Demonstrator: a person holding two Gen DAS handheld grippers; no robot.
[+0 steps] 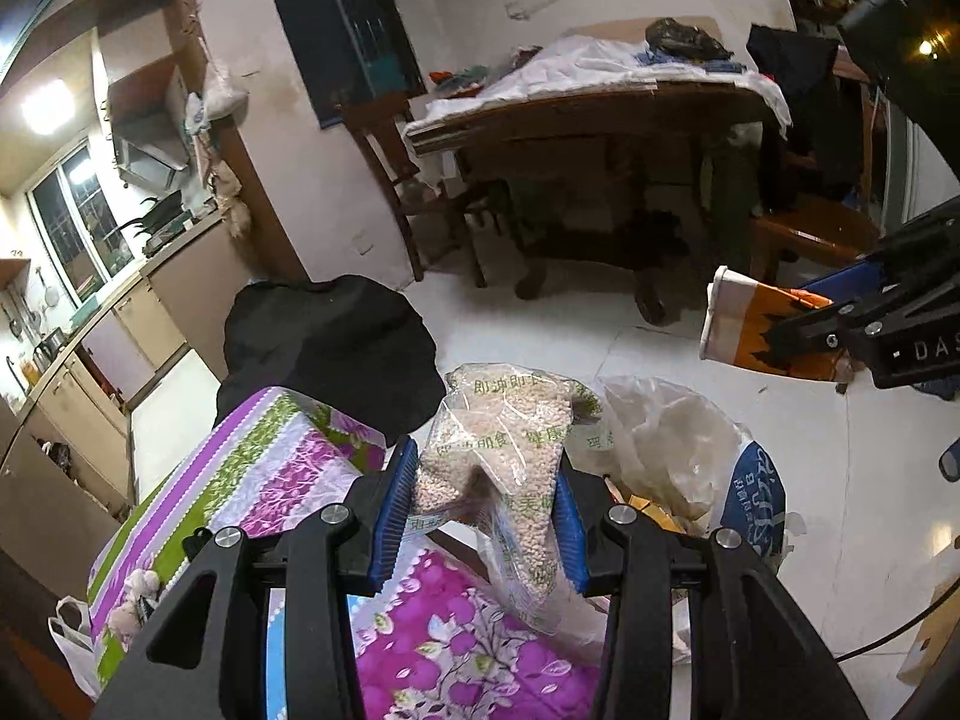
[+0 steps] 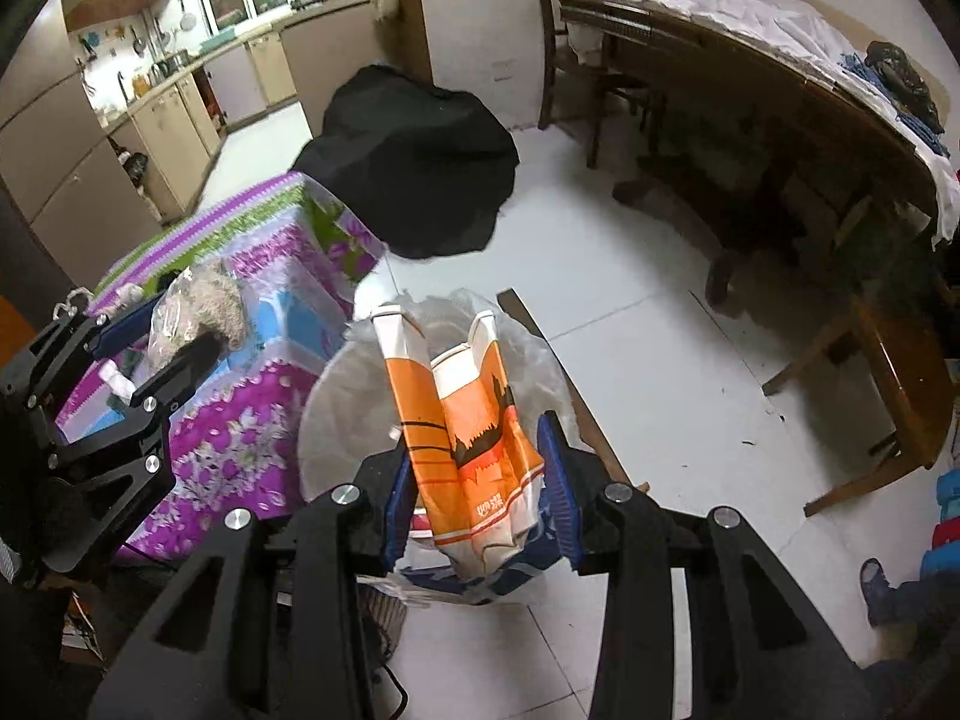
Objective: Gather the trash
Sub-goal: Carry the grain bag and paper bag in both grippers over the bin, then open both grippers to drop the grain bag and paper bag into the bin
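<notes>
Both grippers carry trash toward the lined bin

The orange carton (image 2: 474, 438) hangs over the trash bag (image 2: 336, 414), pinched in the right gripper (image 2: 480, 480); the left gripper (image 1: 480, 498) has its fingers partly closed on a clear pellet bag (image 1: 510, 456) above the floral tabletop (image 1: 456, 648). I judge the slack pellet bag could slip, or snag the bin's thin liner.

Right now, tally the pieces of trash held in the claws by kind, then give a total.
Clear bag of grains, in the left claw: 1
Orange paper cup, squashed, in the right claw: 1
Total: 2
</notes>
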